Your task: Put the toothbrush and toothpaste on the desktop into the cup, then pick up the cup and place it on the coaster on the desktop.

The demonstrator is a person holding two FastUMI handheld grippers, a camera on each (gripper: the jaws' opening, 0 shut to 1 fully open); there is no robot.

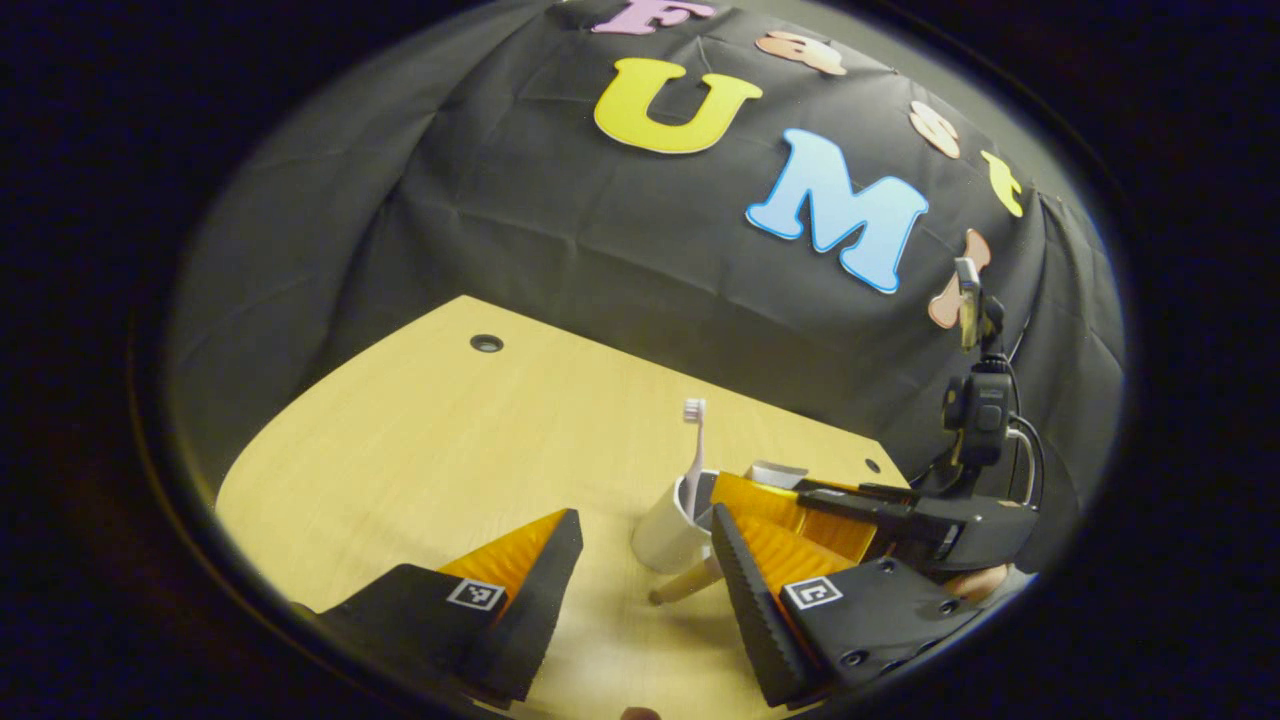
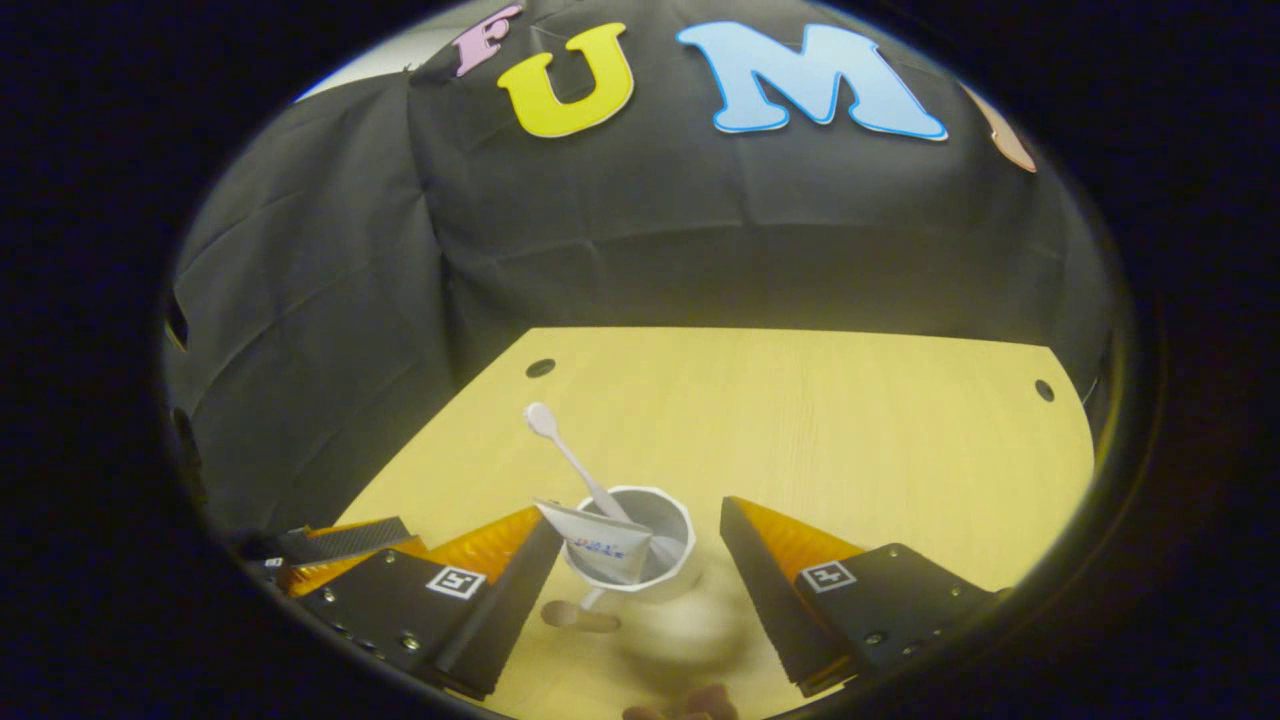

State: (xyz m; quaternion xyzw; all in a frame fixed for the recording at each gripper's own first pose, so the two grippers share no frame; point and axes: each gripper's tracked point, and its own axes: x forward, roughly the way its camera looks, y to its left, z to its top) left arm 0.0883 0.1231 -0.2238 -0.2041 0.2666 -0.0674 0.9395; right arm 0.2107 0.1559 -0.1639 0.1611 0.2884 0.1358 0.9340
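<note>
A white cup (image 2: 655,560) stands between the fingers of my open right gripper (image 2: 635,520), and neither finger touches it. In the cup are a white toothbrush (image 2: 570,460), head up and leaning left, and a toothpaste tube (image 2: 600,545). A brown coaster (image 2: 580,615) peeks out from under the cup's left side. In the left gripper view the cup (image 1: 665,530) with the toothbrush (image 1: 693,440) sits just ahead of my open left gripper (image 1: 640,550). The coaster's edge (image 1: 685,583) shows below it. One of the right gripper's fingers (image 1: 765,495) is beside the cup.
The pale wooden desktop (image 2: 820,420) has small round holes (image 2: 540,368) near its far corners, and the black cloth wall rises right behind it. A camera on a mount (image 1: 975,400) rides on the right gripper. Part of the left gripper (image 2: 335,545) lies at lower left.
</note>
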